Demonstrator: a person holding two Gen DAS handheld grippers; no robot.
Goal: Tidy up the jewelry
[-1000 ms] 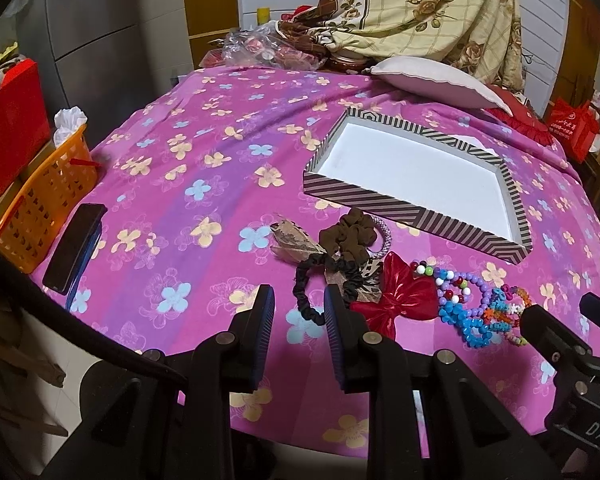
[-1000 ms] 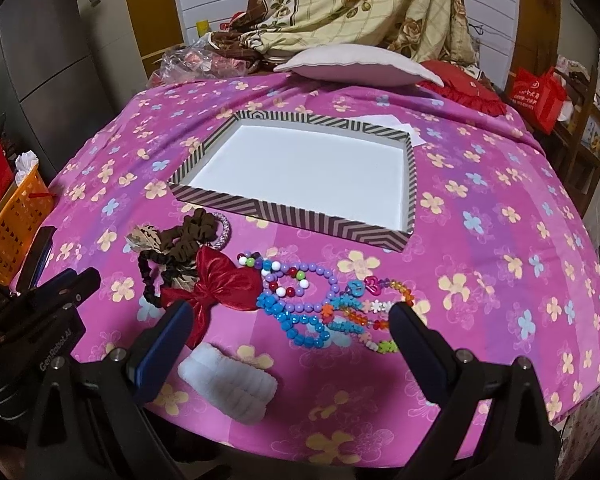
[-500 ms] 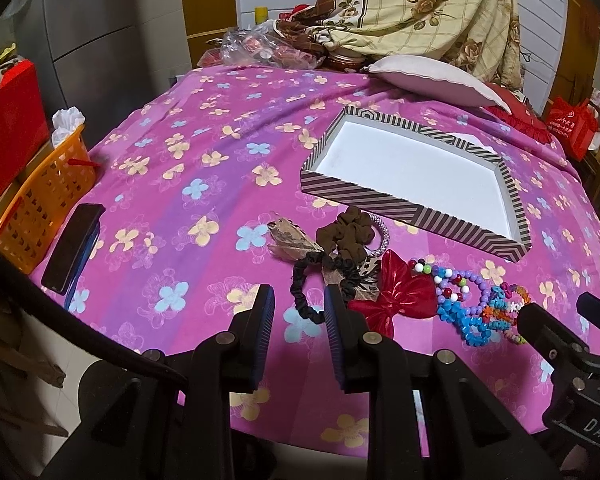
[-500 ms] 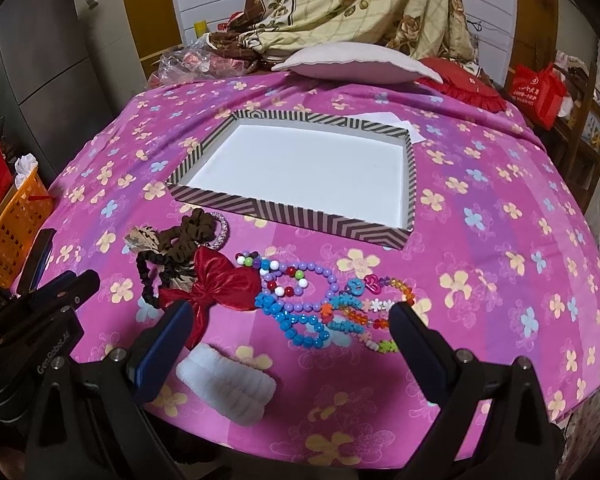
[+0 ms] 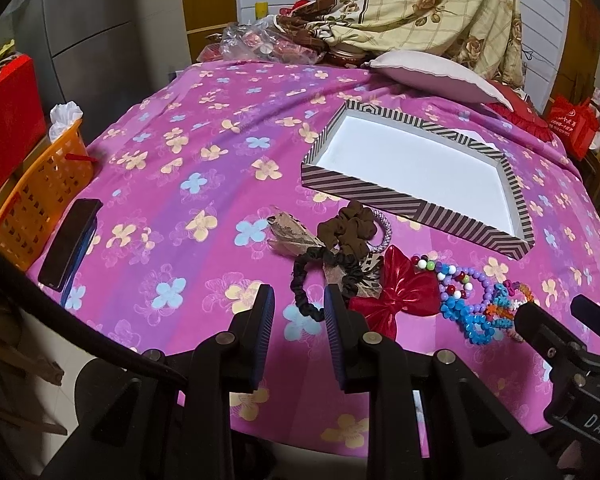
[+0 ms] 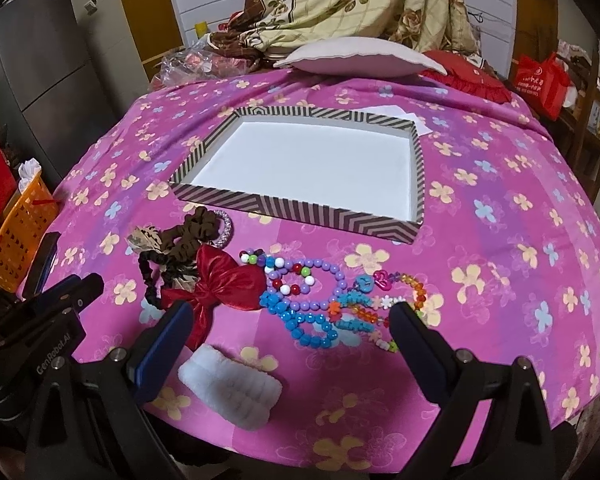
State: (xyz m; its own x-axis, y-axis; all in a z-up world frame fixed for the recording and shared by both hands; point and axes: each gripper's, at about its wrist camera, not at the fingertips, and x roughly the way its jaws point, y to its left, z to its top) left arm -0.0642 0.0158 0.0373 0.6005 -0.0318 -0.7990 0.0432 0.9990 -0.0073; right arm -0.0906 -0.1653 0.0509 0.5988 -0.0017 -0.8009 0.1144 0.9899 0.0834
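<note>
Nothing placed yet, judging by the bare white floor of the striped tray (image 6: pixel 300 216), which sits past the jewelry toward 12 o'clock in the right wrist view. All pieces heaped on the pink flowered cloth (image 6: pixel 500 216) just short of the tray's near wall: red bow (image 6: pixel 228 284) at the middle, purple bead bracelet (image 6: pixel 312 280) and blue bead bracelet (image 6: pixel 308 326) touching it toward 3 o'clock, black scrunchie (image 5: pixel 312 284) and brown scrunchie (image 5: pixel 350 226) tangled toward 9 o'clock, white fuzzy band (image 6: pixel 230 386) alone at 6 o'clock near the table edge. Right gripper (image 6: pixel 290 322) spread wide and holding nothing, hovering with the bead cluster between its pads. Left gripper (image 5: pixel 299 312) parted only narrowly, also gripping nothing, pointed at the black scrunchie loop at its 12 o'clock. Best done one piece at a time: probably start with the blue bracelet, lowering the right pads to straddle a single strand at the outer edge of the cluster, away from the bow. Close gently, since beads likely roll and slip. Lift straight up and watch for neighbouring strands snagging and trailing along. Carry toward 12 o'clock, clear the striped wall, and release low over the white floor. Keep the left tool out of the carry path.
</note>
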